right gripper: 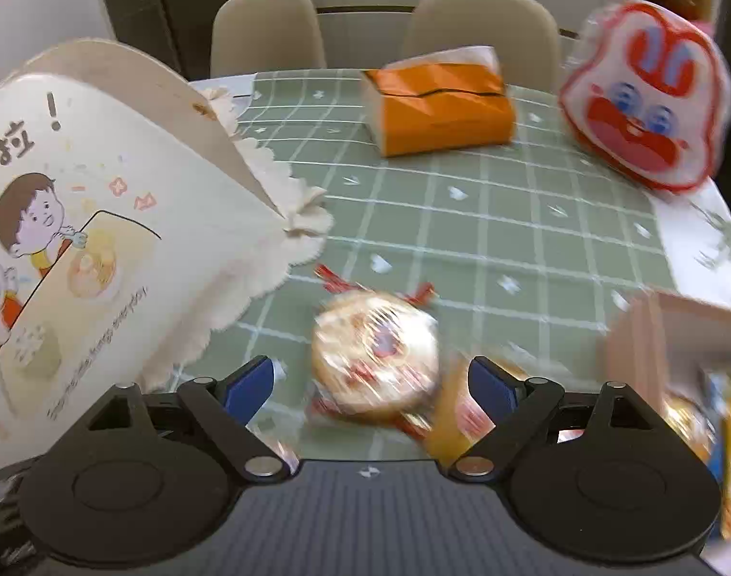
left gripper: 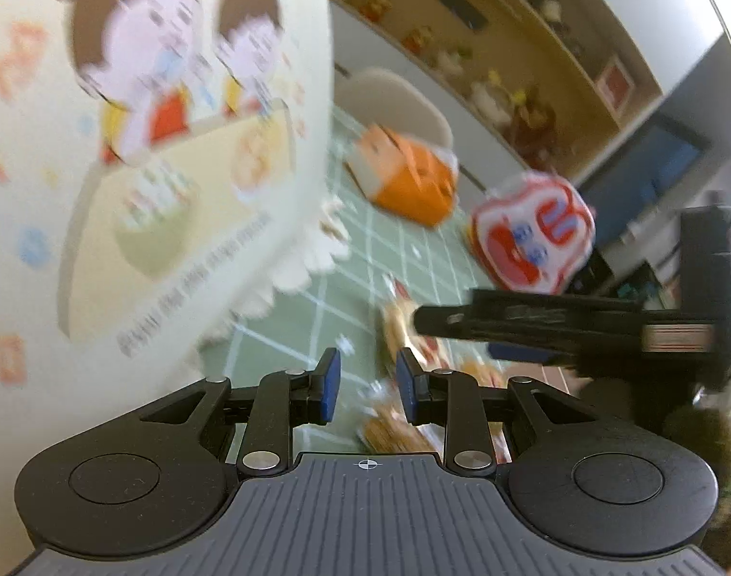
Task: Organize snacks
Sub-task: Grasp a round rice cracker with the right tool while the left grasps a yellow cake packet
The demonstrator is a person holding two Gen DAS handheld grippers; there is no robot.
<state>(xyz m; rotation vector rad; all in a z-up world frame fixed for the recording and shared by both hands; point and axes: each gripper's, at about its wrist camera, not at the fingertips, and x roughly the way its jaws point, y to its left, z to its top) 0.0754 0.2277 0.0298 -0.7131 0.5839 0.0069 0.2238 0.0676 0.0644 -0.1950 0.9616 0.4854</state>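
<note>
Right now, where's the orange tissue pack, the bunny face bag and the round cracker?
orange tissue pack (right gripper: 442,108): right wrist view, on its orange top face.
bunny face bag (right gripper: 646,96): right wrist view, on the red and white face.
round cracker (right gripper: 375,353): right wrist view, middle of its wrapper.

On the table (right gripper: 533,221), a paper bag (right gripper: 91,221) is standing at the left edge. A tissue pack (right gripper: 442,110) is lying toward the far edge, a rabbit-face bag (right gripper: 648,96) to its right. A wrapped cracker (right gripper: 375,355) is sitting near the front edge, a box (right gripper: 672,336) at its right.
</note>
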